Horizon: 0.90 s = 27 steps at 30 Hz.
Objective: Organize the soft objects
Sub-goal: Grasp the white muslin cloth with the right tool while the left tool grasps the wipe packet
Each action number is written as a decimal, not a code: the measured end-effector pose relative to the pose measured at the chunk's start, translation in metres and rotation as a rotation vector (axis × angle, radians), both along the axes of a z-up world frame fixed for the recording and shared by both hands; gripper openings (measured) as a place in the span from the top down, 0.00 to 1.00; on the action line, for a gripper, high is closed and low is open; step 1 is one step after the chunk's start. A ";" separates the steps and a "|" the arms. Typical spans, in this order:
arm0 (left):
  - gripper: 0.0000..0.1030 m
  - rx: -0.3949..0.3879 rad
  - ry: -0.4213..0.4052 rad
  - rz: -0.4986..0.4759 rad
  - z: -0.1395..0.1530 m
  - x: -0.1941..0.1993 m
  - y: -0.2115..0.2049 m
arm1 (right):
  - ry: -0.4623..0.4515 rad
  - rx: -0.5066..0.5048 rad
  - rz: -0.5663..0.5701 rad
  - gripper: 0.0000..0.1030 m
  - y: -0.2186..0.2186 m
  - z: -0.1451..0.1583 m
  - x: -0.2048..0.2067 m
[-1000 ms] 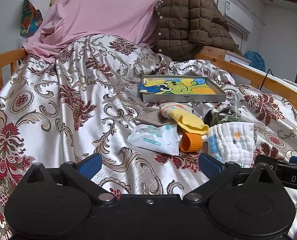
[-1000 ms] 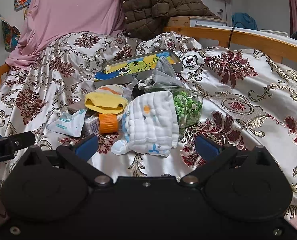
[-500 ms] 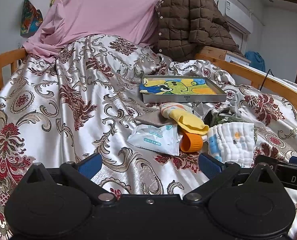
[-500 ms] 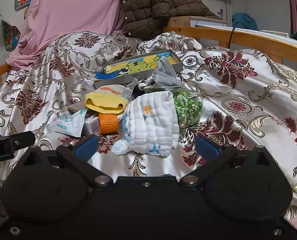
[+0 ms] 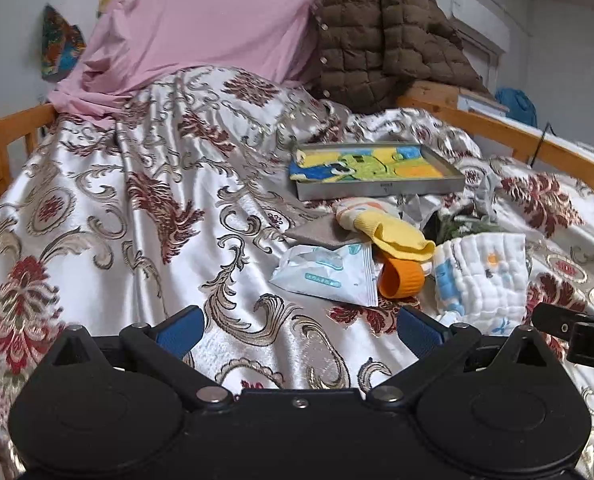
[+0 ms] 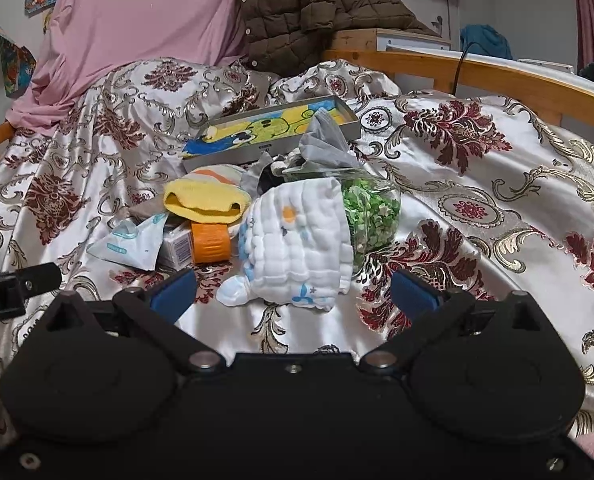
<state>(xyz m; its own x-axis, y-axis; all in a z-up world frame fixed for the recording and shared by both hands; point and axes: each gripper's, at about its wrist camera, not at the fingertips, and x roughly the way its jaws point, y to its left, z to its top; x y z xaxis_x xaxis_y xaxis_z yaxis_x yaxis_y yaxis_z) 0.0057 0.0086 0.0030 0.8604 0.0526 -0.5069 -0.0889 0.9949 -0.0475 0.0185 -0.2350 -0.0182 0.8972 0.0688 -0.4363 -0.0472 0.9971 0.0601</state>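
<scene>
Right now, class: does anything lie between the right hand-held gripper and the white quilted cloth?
Nothing visible does. The right hand-held gripper is open, and only bare bedspread lies between it and the white cloth. The bag of green bits sits behind the cloth.

Yellow sock (image 6: 205,202), white quilted cloth (image 6: 297,240) (blue prints), maroon-floral silver bedspread (image 6: 477,184).

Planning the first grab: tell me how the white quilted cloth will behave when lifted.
The cloth is probably floppy: it lies crumpled in soft folds and would likely droop from the fingers. It looks light. It leans on the bag of green bits, so lifting it may shift that bag.
</scene>
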 end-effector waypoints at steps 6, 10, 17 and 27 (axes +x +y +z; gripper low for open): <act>0.01 0.126 0.010 -0.151 0.015 0.037 0.003 | 0.044 -0.040 0.029 0.00 0.003 -0.003 0.023; 0.01 0.188 0.067 -0.258 0.017 0.068 0.001 | 0.052 -0.078 0.063 0.00 0.012 -0.009 0.045; 0.01 0.192 0.162 -0.346 -0.012 0.110 0.000 | 0.022 -0.213 0.057 0.01 0.033 -0.026 0.077; 0.11 0.072 0.264 -0.348 -0.039 0.150 0.018 | -0.034 -0.391 0.032 0.01 0.058 -0.049 0.113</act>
